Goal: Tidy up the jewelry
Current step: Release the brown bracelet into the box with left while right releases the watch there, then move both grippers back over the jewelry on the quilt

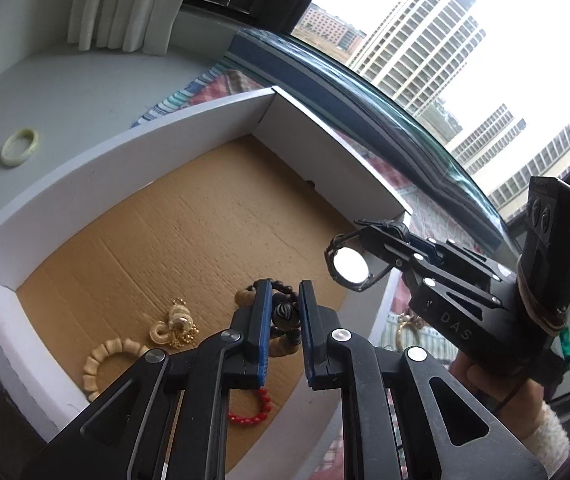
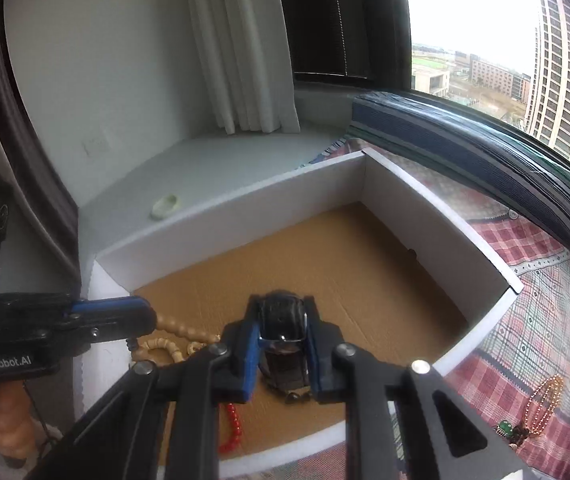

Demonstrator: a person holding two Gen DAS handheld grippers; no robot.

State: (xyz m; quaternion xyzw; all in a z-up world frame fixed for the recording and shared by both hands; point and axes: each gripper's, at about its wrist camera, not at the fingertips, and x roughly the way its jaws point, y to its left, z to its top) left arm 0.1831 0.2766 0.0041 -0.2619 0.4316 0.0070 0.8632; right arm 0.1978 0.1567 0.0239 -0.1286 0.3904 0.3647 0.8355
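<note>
Both tongs carry jewelry over an open white box.

Nearest, the left tongs (image 1: 285, 312) are clamped on a dark bead bracelet (image 1: 285, 314); the right tongs (image 2: 283, 340), marked "DAS", grip a black watch (image 2: 283, 320). The left housing reads "GenRobot.AI". Below, the box (image 2: 245, 204) holds a red bracelet (image 1: 255, 414), a tan bracelet (image 1: 103, 360) and a gold piece (image 1: 179, 320). Far left, a pale bangle (image 1: 20, 147) lies on the ledge (image 1: 65, 92).

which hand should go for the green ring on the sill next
Left, probably. The green ring lies outside the box on the left gripper's side; the right gripper holds a watch and stands farther off. The left must first drop its dark beads.
</note>
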